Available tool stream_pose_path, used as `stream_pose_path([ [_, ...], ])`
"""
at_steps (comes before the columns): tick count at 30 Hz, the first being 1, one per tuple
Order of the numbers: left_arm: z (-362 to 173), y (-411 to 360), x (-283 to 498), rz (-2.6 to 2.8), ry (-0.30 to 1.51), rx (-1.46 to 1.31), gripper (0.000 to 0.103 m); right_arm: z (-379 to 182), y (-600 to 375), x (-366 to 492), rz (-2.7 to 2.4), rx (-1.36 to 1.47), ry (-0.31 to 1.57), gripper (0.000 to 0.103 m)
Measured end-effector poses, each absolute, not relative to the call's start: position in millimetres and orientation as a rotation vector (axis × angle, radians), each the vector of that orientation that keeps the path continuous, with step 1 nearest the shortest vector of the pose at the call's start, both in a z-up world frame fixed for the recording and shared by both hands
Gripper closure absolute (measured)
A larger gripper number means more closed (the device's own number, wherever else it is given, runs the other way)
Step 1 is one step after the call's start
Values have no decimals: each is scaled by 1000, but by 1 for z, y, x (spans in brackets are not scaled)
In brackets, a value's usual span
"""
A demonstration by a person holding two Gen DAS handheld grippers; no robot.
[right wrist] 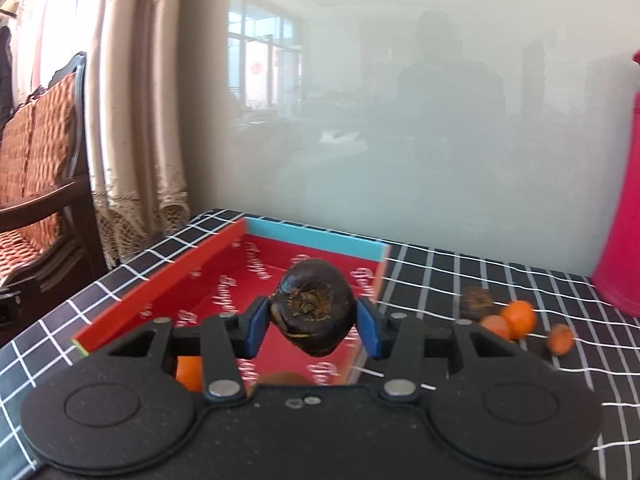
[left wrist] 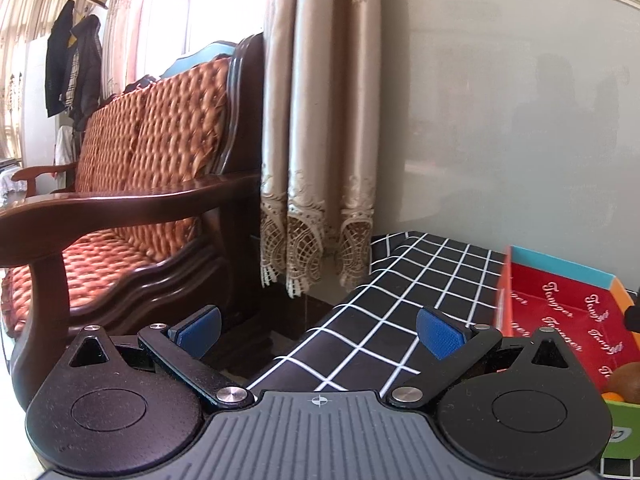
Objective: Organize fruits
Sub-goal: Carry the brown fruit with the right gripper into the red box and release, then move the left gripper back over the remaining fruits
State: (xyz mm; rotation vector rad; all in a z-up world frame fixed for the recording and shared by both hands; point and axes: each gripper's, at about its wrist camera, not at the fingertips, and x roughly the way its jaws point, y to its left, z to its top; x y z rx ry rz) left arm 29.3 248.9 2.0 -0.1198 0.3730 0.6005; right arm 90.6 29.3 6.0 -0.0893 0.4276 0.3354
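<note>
The right gripper (right wrist: 312, 326) is clamped on a dark brown, round, rough-skinned fruit (right wrist: 313, 307), its two blue pads pressing the fruit's left and right sides. The fruit hangs above the open red cardboard box with white script lettering and a light blue far wall (right wrist: 316, 240). The box rests on the table covered by a black cloth with a white grid (right wrist: 500, 364).

Inside the box, close to the gripper body, an orange round fruit (right wrist: 188, 372) shows behind the left finger linkage, and the top of a brown fuzzy fruit (right wrist: 280, 378) peeks just over the gripper body. The rest of the box floor that can be seen is bare red card with lettering.

Outside the box, on the cloth to its right, lie a dark spiky brown fruit (right wrist: 476, 302) and three small orange fruits (right wrist: 519, 318), two of them touching and the third a little apart to the right. A tall pink plastic container (right wrist: 624, 208) stands at the far right edge.

The left gripper (left wrist: 320, 330) has its blue-padded fingers (left wrist: 438, 334) wide apart, holding nothing, over the table's left edge. In its view the same box sits at the right, with a brown fruit (left wrist: 624, 380) and a bit of orange beneath it. A wooden sofa with woven orange cushions (left wrist: 132, 184) and beige curtains (left wrist: 320, 120) stand beyond.
</note>
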Motion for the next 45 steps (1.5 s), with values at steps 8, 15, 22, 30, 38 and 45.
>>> stream_pose_path([
  [8,0,252,30,600,381,-109,0,-5,52,92,345,-132,438,57],
  [15,2,244,29,575,363,-113,0,6,24,88,277,-90,369,47],
  [22,8,216,34,502,349,-113,0,20,-50,84,127,-4,292,38],
  [30,13,166,45,382,334,-98,0,23,-130,75,-20,91,274,24],
  [38,17,103,54,240,319,-65,0,18,-191,62,-120,139,279,24],
  [45,15,52,60,138,328,-27,0,19,-227,48,-186,152,263,24],
])
